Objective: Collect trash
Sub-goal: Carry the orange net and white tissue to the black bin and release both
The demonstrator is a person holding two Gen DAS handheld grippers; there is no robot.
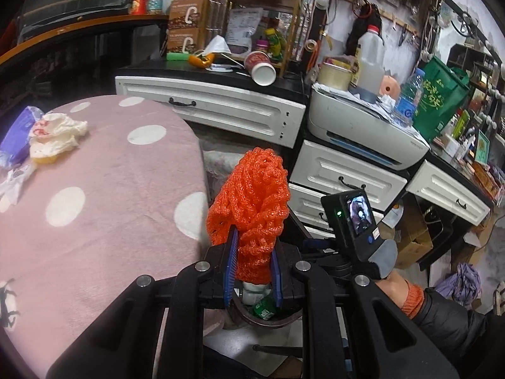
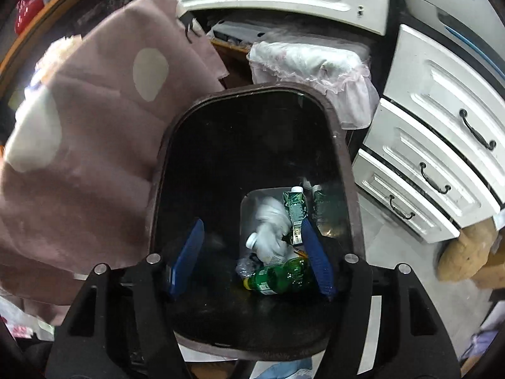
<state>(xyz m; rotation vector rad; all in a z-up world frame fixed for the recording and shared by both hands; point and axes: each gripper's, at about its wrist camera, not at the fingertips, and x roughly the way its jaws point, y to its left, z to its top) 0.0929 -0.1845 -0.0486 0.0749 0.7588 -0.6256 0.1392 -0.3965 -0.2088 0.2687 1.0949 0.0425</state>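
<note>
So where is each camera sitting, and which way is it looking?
Left wrist: on the left gripper, facing forward over the pink polka-dot blanket toward white drawers; it clamps orange foam netting, and the other gloved hand shows.
Right wrist: on the right gripper, open and empty, facing down into the dark plastic bin holding a green plastic bottle.
Shared: the blanket, drawers and bin.
</note>
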